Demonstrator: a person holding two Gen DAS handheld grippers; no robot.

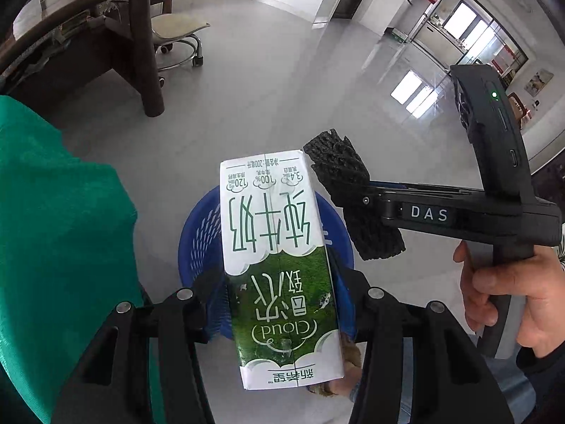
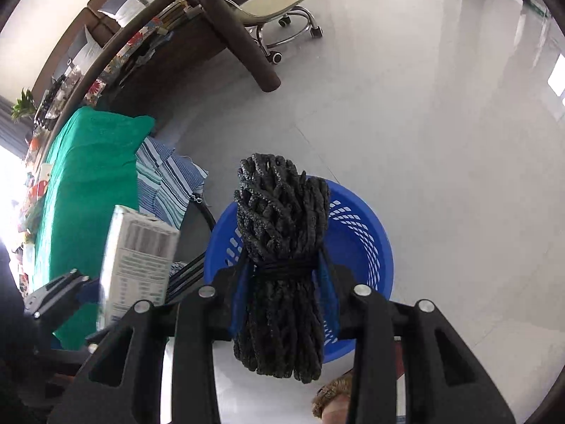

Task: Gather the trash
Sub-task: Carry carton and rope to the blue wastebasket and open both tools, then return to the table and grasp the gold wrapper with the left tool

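My left gripper [image 1: 279,282] holds a green-and-white milk carton [image 1: 279,265] upright between its pads, right above a blue plastic basket [image 1: 197,240] on the floor. My right gripper [image 2: 284,265] is shut on a black mesh bundle [image 2: 279,247] tied at its waist with a black band. That bundle hangs over the same blue basket [image 2: 363,240]. In the left wrist view the right gripper [image 1: 349,194] reaches in from the right, its bundle [image 1: 339,166] just beside the carton's top. The carton [image 2: 137,258] shows blurred at the left of the right wrist view.
A green cloth [image 1: 53,229] drapes over furniture close on the left, with a striped cloth [image 2: 169,183] beside it. A dark wooden table leg [image 1: 148,70] and a wheeled stool [image 1: 176,35] stand further back. A person's hand [image 1: 512,300] grips the right handle. Grey tiled floor surrounds the basket.
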